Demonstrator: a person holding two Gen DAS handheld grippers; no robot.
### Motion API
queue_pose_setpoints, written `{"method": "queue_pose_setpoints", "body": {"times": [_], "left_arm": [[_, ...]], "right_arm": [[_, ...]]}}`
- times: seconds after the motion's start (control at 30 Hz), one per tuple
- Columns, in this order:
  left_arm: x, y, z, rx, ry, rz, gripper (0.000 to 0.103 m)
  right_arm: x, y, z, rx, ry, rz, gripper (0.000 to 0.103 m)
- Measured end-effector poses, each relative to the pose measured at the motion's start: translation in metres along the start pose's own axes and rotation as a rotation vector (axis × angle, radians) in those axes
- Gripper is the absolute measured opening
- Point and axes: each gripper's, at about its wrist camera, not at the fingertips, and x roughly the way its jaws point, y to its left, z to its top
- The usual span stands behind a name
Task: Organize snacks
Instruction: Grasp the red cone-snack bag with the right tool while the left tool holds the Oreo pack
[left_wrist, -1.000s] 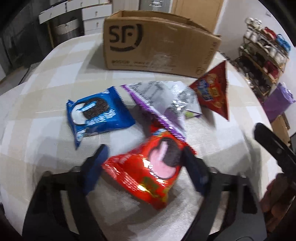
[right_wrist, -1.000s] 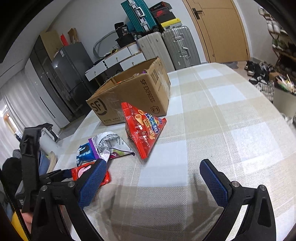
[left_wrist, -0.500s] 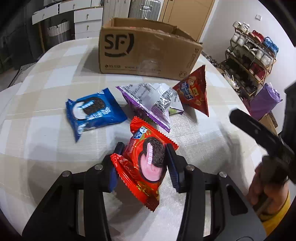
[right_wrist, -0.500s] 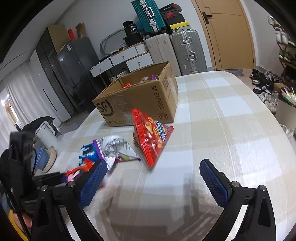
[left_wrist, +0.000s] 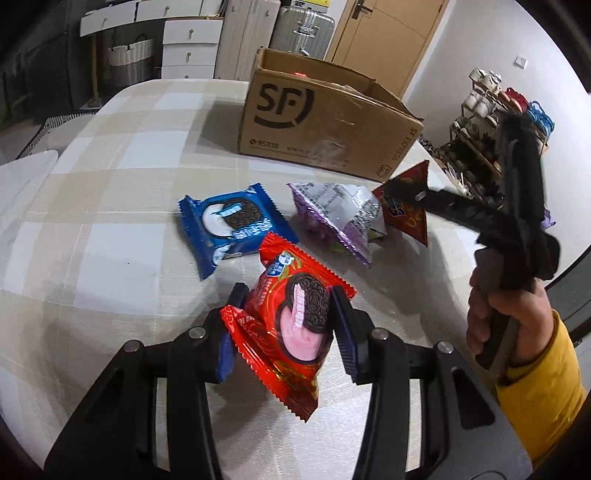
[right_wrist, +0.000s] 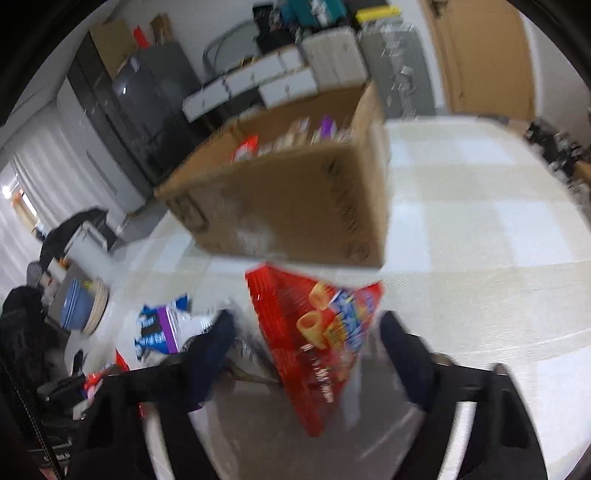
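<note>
Two tongs working: left tongs (left_wrist: 288, 325) clamping red cookie packet (left_wrist: 291, 325) above worktop (left_wrist: 110, 221); right tongs (right_wrist: 306, 354) gaping wide, straddling triangular snack bag (right_wrist: 317, 343). Next: carrying packet into cardboard box (left_wrist: 317, 122).

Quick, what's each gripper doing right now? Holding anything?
Left gripper: closed on the red cookie pack.
Right gripper: open, straddling the red chip bag, not gripping it.

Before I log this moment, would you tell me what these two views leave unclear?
- Contents of the cardboard box: hidden by its front wall in the left wrist view, smeared by motion blur in the right.
- Right gripper: blur hides whether its fingers touch the triangular red bag.
- Purple packet: print too small to read.
</note>
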Motion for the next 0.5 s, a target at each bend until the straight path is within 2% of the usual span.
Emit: {"method": "queue_pose_setpoints", "body": {"times": [0.03,0.07,0.1,0.17,0.33,0.5], "left_arm": [[-0.001,0.002,0.000,-0.004,-0.001,-0.001,0.042],[0.001,0.004,0.002,-0.005,-0.001,-0.003,0.042],[0.000,0.005,0.001,-0.007,-0.004,-0.003,0.042],[-0.003,0.006,0.000,-0.009,-0.008,-0.005,0.042],[-0.016,0.002,-0.005,-0.009,-0.026,-0.009,0.042],[-0.032,-0.003,-0.008,-0.004,-0.056,0.003,0.042]], "right_arm": [[0.002,-0.003,0.000,0.022,-0.006,0.000,0.068],[0.002,-0.006,0.000,0.038,-0.006,0.005,0.056],[0.003,-0.008,0.001,0.052,-0.002,0.020,0.051],[0.002,-0.013,0.001,0.070,0.000,0.023,0.046],[-0.011,-0.014,-0.003,0.088,-0.023,0.036,0.043],[-0.044,-0.006,-0.013,0.079,-0.085,0.077,0.043]]}}
